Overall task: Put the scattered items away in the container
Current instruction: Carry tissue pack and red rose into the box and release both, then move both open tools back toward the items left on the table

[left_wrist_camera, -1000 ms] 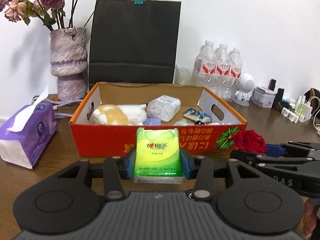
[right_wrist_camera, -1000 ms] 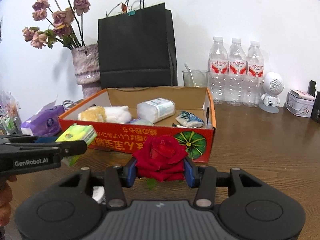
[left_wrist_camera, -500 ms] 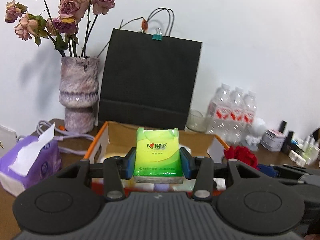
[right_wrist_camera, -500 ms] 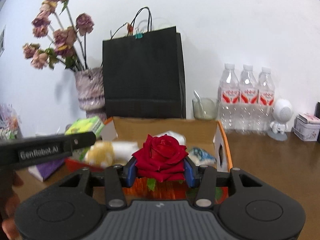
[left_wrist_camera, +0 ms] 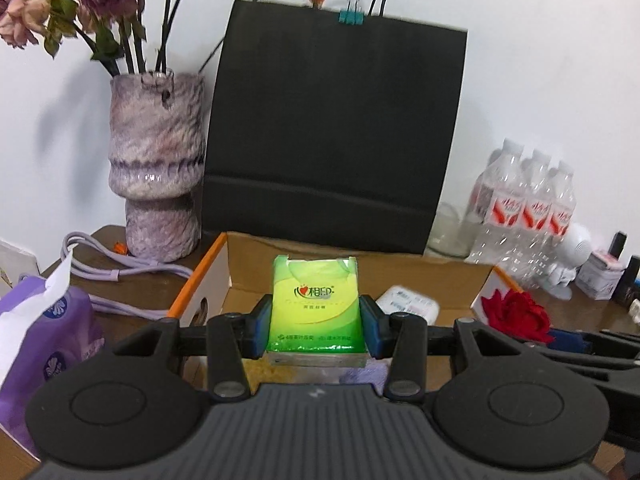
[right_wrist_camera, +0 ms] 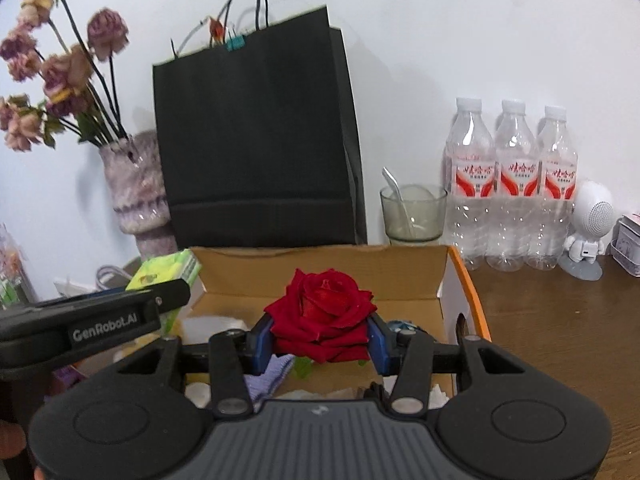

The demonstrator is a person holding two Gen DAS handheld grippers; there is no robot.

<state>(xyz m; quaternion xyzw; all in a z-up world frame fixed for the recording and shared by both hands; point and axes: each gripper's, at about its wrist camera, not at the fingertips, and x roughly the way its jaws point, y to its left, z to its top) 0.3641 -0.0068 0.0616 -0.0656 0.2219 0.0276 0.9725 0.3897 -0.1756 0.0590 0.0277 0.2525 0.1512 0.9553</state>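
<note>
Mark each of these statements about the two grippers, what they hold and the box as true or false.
1. The left gripper holds a green tissue pack. True.
2. The right gripper is empty. False: it is shut on a red rose.
3. The box is empty. False: items already lie inside.
4. A black bag stands behind the box. True.
5. Four bottles stand by the wall. False: three.
</note>
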